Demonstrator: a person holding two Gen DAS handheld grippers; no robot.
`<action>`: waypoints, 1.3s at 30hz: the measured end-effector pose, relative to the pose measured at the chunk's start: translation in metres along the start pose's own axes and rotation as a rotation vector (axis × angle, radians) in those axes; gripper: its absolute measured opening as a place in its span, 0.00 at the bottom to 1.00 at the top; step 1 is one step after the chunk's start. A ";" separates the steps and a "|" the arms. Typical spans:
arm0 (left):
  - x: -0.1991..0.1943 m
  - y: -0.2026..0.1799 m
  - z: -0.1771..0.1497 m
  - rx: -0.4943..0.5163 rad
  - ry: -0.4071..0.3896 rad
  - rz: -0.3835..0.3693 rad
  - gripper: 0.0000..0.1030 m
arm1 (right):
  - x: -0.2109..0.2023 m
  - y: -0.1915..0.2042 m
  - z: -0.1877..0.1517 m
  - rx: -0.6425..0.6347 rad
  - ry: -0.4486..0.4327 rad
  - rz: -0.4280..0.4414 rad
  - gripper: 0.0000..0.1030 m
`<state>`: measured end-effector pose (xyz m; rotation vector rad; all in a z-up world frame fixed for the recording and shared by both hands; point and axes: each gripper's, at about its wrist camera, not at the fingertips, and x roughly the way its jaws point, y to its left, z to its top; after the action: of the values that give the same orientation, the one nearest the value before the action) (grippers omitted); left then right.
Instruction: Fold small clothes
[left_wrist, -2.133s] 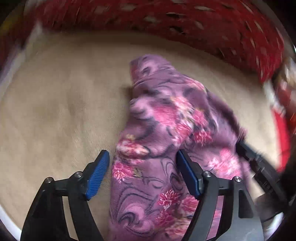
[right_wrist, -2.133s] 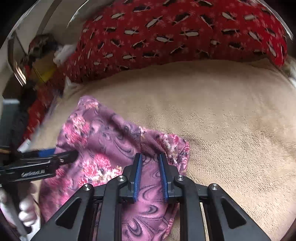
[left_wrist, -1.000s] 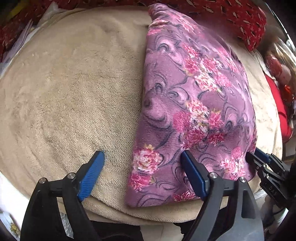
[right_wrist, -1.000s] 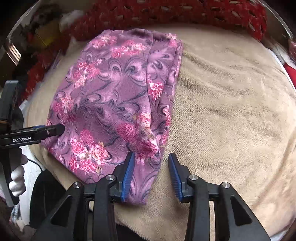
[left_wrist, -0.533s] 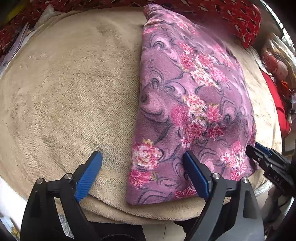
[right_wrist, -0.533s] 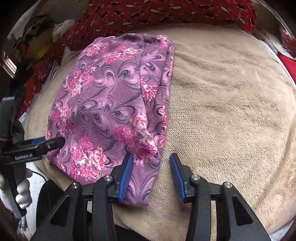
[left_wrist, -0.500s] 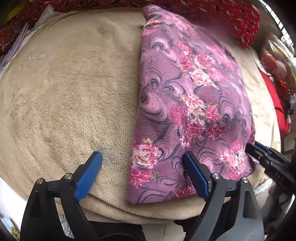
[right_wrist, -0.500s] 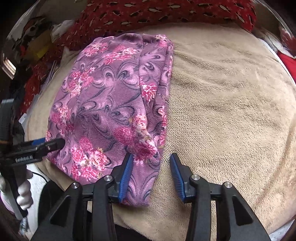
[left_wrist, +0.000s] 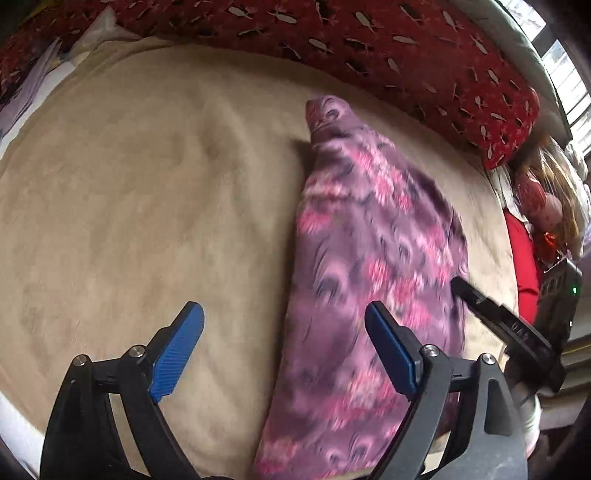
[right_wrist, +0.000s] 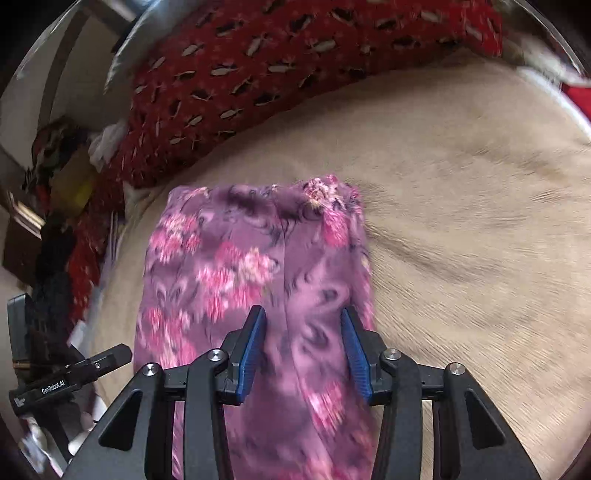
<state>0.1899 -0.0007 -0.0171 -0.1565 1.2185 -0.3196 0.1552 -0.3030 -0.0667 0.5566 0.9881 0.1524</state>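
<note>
Right wrist view: the purple flowery cloth (right_wrist: 255, 266) lies mid-frame on the tan blanket (right_wrist: 461, 240); right gripper (right_wrist: 303, 350) half open over it; left gripper (left_wrist: 284, 354) wide open, holding nothing; next, I think, pinch the near edge and fold.

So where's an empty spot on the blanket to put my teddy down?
Bare beige blanket shows left of the purple flowery cloth, below the red patterned pillow. More bare blanket lies to the cloth's right in the right wrist view. Around the cloth it's crowded: the open left gripper and the open right gripper both straddle it.
</note>
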 end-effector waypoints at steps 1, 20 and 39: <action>0.004 -0.001 0.005 0.002 0.000 -0.004 0.87 | 0.000 0.004 0.001 -0.014 -0.002 0.016 0.10; 0.052 -0.027 0.043 0.076 0.020 0.108 0.89 | 0.039 0.012 0.038 -0.228 -0.001 -0.145 0.10; 0.005 -0.005 -0.072 0.070 0.057 0.093 0.88 | -0.034 0.016 -0.073 -0.359 0.088 -0.280 0.82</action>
<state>0.1230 -0.0032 -0.0450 -0.0299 1.2649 -0.2871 0.0781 -0.2745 -0.0645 0.0820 1.0833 0.1014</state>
